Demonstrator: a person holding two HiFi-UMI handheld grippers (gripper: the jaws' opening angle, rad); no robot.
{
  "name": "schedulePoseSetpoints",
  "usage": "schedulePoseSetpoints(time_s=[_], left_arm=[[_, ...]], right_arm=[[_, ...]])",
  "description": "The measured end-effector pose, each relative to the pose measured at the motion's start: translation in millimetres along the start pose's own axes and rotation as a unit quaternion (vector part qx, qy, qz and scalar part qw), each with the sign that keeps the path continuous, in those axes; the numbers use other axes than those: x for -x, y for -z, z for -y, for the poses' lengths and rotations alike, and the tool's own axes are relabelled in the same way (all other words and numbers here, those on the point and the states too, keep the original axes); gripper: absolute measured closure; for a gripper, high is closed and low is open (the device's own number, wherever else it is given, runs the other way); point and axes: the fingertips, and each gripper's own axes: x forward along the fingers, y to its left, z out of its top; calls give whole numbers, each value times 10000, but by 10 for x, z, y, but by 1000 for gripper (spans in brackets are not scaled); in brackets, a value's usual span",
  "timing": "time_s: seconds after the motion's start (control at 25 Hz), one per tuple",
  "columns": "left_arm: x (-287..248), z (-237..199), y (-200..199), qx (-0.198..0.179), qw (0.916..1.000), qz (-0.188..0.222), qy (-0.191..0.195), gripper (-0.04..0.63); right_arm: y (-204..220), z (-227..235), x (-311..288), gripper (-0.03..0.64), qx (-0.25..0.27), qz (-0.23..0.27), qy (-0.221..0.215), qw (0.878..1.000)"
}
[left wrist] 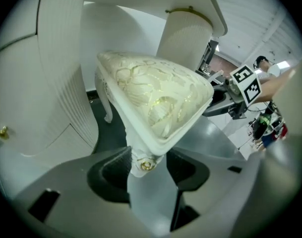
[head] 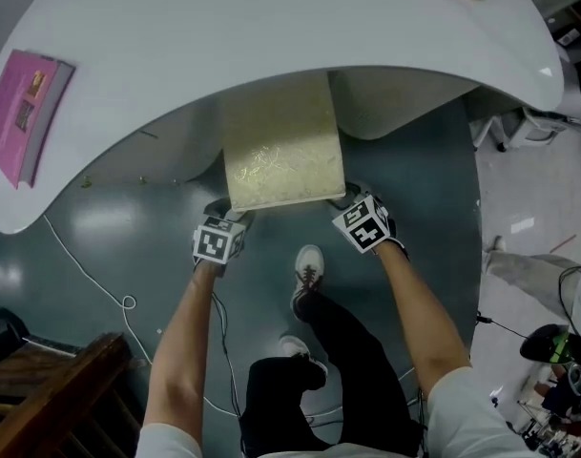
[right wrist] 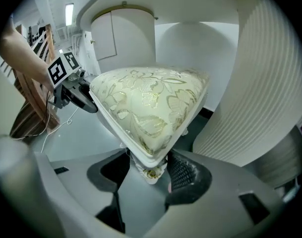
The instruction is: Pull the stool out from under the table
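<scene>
Two grips share the load. The pads point(left wrist: 116, 168) of the left gripper point(left wrist: 148, 165) are pressed against the near left corner of the stool point(left wrist: 155, 103), just where the gilt rosette point(left wrist: 147, 165) caps the leg. The right gripper point(right wrist: 150, 170) mirrors it, jaws pinching the near right corner under the cushion's rim. I judge that both bite the hard white frame and not the padded seat because the frame will not give or slip when hauled.

Seen from the head view, the grippers sit at either end of the front edge, arms roughly parallel. That hold should keep the stool from swinging sideways as it comes. The stool stands on the grey floor point(head: 128, 227) in the recess of the table point(head: 223, 27), far end tucked beneath the curved tabletop, front edge towards the person. It is not yet out.

Outward again, the person's feet point(head: 307, 267) stand staggered close behind the front edge. Stepping back is probably needed to make room for a straight pull.
</scene>
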Motion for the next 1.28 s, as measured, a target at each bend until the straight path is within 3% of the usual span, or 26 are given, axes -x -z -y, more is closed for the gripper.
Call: schedulePoseSetpoints(time_s=[0.72,1.04,1.28], left_arm=[[463,1314,1305,-68,9991,-384,143,376],[706,1702,1776,-186,9969,-768,6,377],[761,1819,1900,-165,9963,-840,-79,376]], right_arm=[[1314,-1169,860,385,272,-533,144,9981],[1796,-1640,1164,390,255,-755,86,9968],[1958,-1765,1265,390,476,-1020,-172,9935]])
